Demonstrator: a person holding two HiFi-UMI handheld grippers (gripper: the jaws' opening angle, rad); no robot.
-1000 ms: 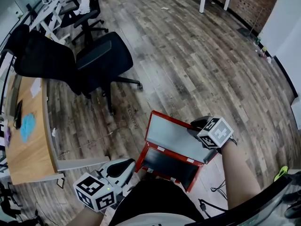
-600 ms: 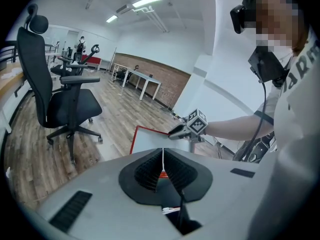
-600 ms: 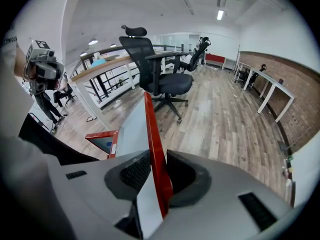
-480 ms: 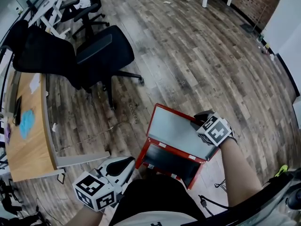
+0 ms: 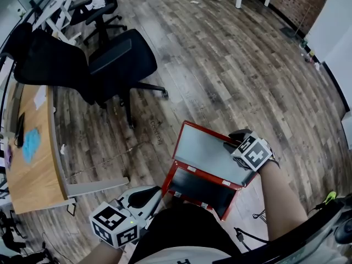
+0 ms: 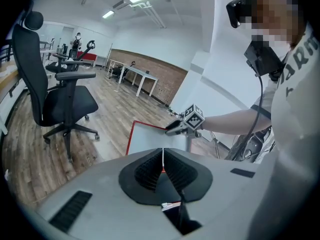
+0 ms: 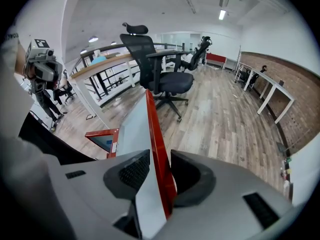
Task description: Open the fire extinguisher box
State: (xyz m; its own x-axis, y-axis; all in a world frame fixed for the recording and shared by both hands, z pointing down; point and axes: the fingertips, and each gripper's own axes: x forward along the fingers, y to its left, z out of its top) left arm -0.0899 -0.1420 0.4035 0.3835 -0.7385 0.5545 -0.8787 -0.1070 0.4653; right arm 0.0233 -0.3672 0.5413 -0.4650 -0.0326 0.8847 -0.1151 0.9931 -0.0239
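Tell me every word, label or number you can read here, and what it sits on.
No text reads whole.
On the person's white shirt: big dark letters, cut off at the edge, unreadable as a word.
On the red metal fire extinguisher box: small white stickers, too small to read.
On the wooden plank floor: faint print, too blurred.
On the white cube: black square markers, patterns, not words.

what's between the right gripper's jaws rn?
The fire extinguisher box door, its red edge clamped in the right gripper, whose jaws have just opened a little. The right gripper view shows it.
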